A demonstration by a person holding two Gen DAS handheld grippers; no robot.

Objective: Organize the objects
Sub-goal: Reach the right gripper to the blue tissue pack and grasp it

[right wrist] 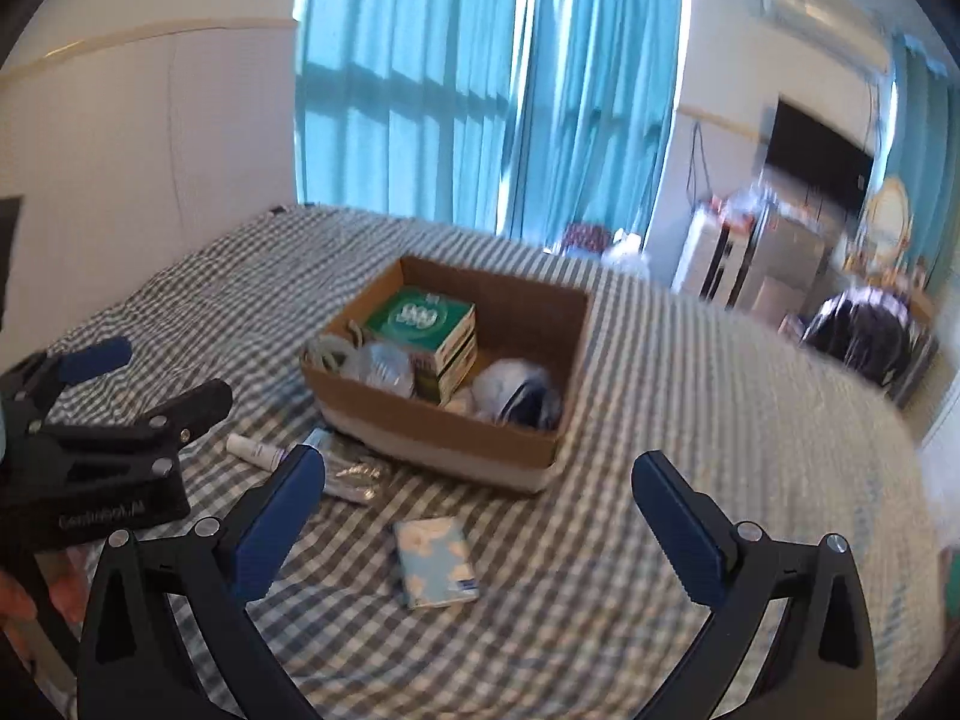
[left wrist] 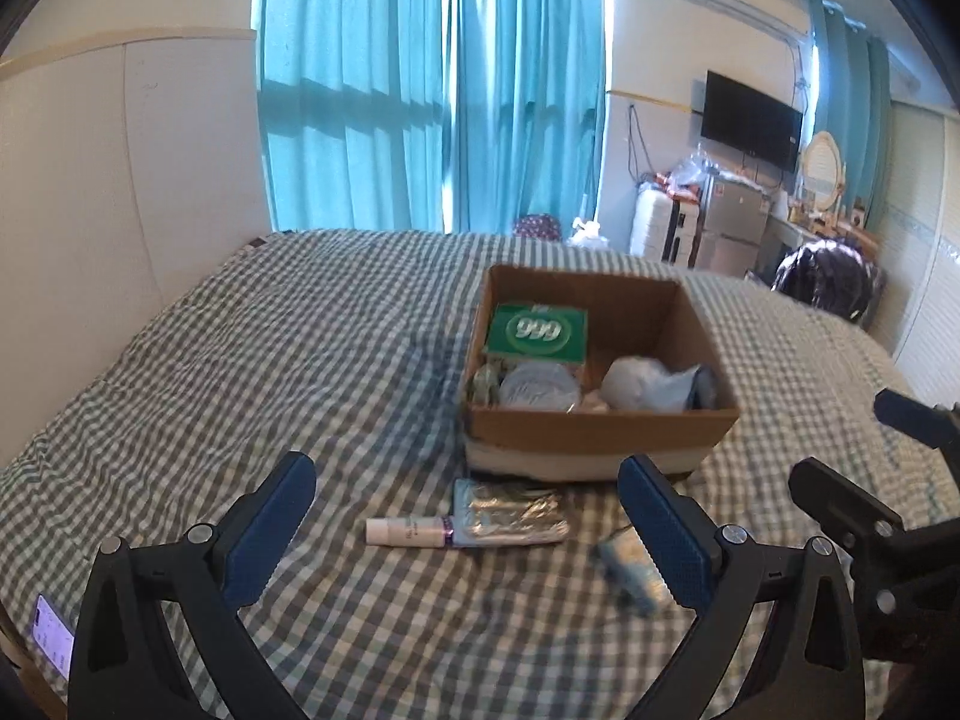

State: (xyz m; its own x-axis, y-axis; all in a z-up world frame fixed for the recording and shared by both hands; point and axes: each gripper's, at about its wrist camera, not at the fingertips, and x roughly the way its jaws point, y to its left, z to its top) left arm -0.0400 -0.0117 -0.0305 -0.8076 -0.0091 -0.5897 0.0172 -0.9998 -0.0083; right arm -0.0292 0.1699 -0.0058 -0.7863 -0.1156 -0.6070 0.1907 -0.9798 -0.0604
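Note:
An open cardboard box (left wrist: pixel 600 429) (right wrist: pixel 432 420) sits on the checked bed. It holds a green 999 carton (left wrist: pixel 536 331) (right wrist: pixel 420 315), a clear round lid (left wrist: pixel 540 387) and a white and blue bundle (left wrist: pixel 651 387). In front of it lie a small white tube (left wrist: pixel 408 531) (right wrist: pixel 255 451), a silver foil packet (left wrist: pixel 510 513) (right wrist: pixel 354 474) and a light blue tissue pack (left wrist: pixel 630 570) (right wrist: pixel 435 561). My left gripper (left wrist: pixel 468 531) is open and empty above the tube and packet. My right gripper (right wrist: pixel 480 516) is open and empty above the tissue pack.
The bed (left wrist: pixel 300 360) has a white wall on its left and teal curtains (left wrist: pixel 420 90) behind. At the far right stand a suitcase (left wrist: pixel 660 222), a small fridge, a wall TV (left wrist: pixel 750 120) and a dark chair (left wrist: pixel 828 276). A phone (left wrist: pixel 51 630) lies at the bed's near left edge.

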